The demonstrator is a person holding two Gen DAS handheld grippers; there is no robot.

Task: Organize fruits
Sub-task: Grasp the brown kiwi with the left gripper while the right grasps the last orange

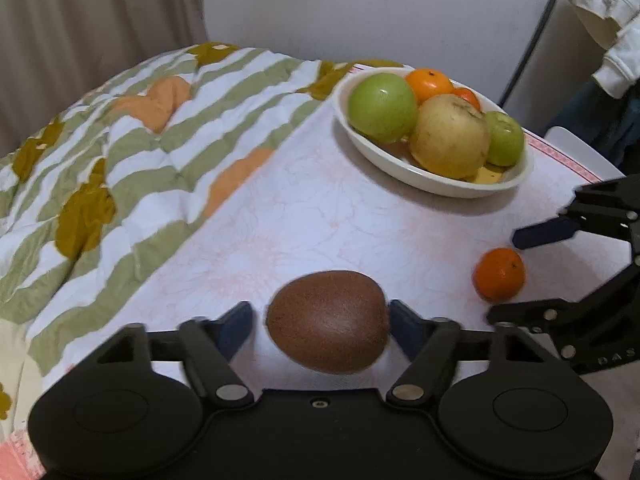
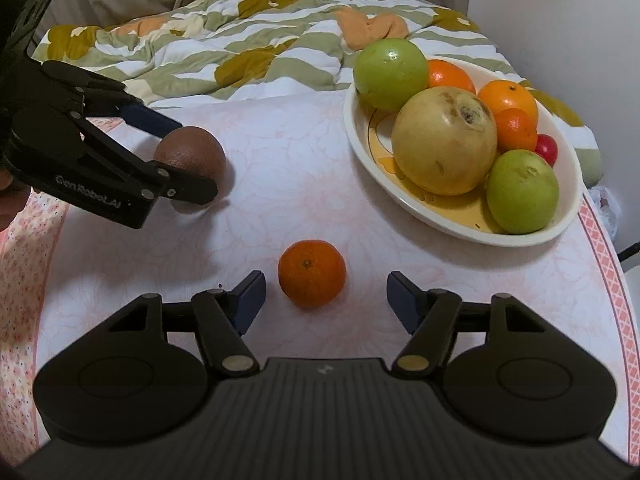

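Fuzzy brown kiwi (image 1: 328, 320) sits on the cloth (image 1: 320, 208) between the left gripper (image 1: 320, 320) jaws — narrow, barely touching; soft, so squeeze its middle gently. Over right: mandarin (image 2: 312, 274) lies loose between the wide right gripper (image 2: 324, 300) jaws, bowl (image 2: 532, 236) beyond, bed behind.

A table (image 2: 280, 184) under a pale pink flowered cloth stands against a bed with a green, white and orange quilt (image 1: 132, 152). Beige curtains (image 1: 80, 20) hang behind, beside a plain white wall (image 1: 380, 8).
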